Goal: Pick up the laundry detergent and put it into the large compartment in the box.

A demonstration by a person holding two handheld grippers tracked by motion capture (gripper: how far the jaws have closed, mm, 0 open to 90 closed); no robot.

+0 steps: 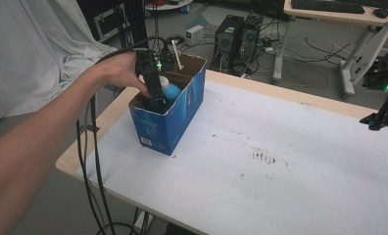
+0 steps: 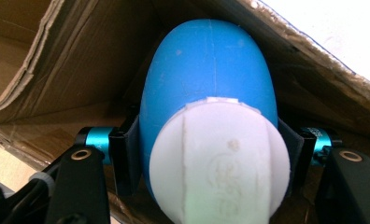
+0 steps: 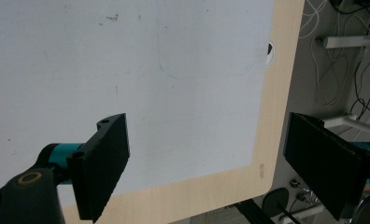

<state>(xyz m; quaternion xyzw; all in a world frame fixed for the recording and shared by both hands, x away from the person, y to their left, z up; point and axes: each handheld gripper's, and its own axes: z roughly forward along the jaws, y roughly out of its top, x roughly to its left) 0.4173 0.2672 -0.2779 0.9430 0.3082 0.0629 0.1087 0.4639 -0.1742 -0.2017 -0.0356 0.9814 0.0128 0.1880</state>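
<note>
Wooden table (image 1: 329, 105) under a white, stained sheet (image 1: 290, 161), computers and cables on floor at 12 o'clock

Blue cardboard box (image 1: 165, 125) standing open near table's 10 o'clock corner, white stick (image 1: 177, 54) leaning at its far end

Blue bottle (image 2: 206, 74) with white cap (image 2: 220, 163) inside box, cap pointing up toward camera of left gripper view

Left gripper (image 1: 156, 95) reaching down into box, pads closed narrow on bottle body just under cap, at 3 and 9 o'clock of it

Right gripper (image 3: 206, 168) spread wide, nothing between pads, hovering over table edge at 3 o'clock side; seen dark at right border of high view

Judgement on handling: smooth rounded plastic, probably slippery and somewhat squeezable; weight depending on content, not possible to see. Best hold where now, on shoulder below cap, so cap rim stops sliding. Lift straight up, box walls close around
</note>
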